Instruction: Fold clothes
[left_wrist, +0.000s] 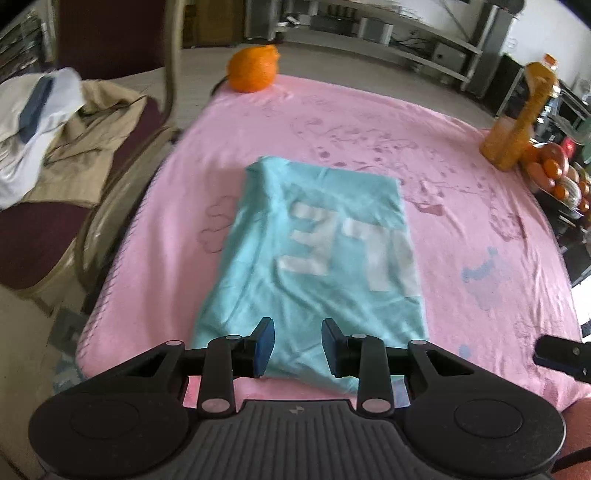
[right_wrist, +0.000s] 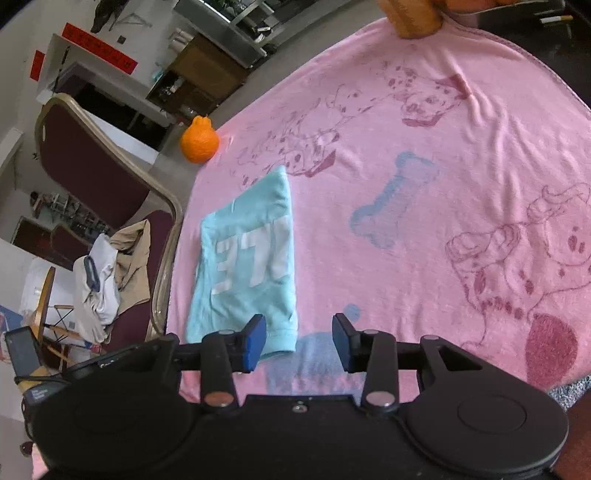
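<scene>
- Progress: teal T-shirt (left_wrist: 314, 251) with white lettering already folded into a narrow rectangle, flat on the pink dog-print blanket (left_wrist: 461, 177) towards its left side; probably one more fold across the length left, or only tidying and setting aside
- More clothes apparently waiting: heap of beige and white garments (left_wrist: 62, 125) on the maroon chair (left_wrist: 40, 236) just beside the table, none of it folded
- Left gripper (left_wrist: 298, 347): jaws apart, nothing between the blue pads, poised above the near hem of the shirt; contact with the cloth not evident
- Right gripper (right_wrist: 299, 343): jaws apart and empty, over the blanket at the shirt's near right corner, left pad overlapping that corner in the picture; touching or not, impossible to tell
- Left wrist view only: shirt seen head-on along its length, orange juice bottle (left_wrist: 524, 110) and a dish of fruit (left_wrist: 554, 170) at the far right edge, tip of the other gripper at the right margin
- Right wrist view only: blanket's dalmatian drawings and blue bone (right_wrist: 391, 206) sharply printed, wide bare stretch of blanket right of the shirt, laptop (right_wrist: 22, 350) low at the left
- Both views: orange citrus fruit (right_wrist: 199, 142) at the far edge of the table, well apart from the shirt
</scene>
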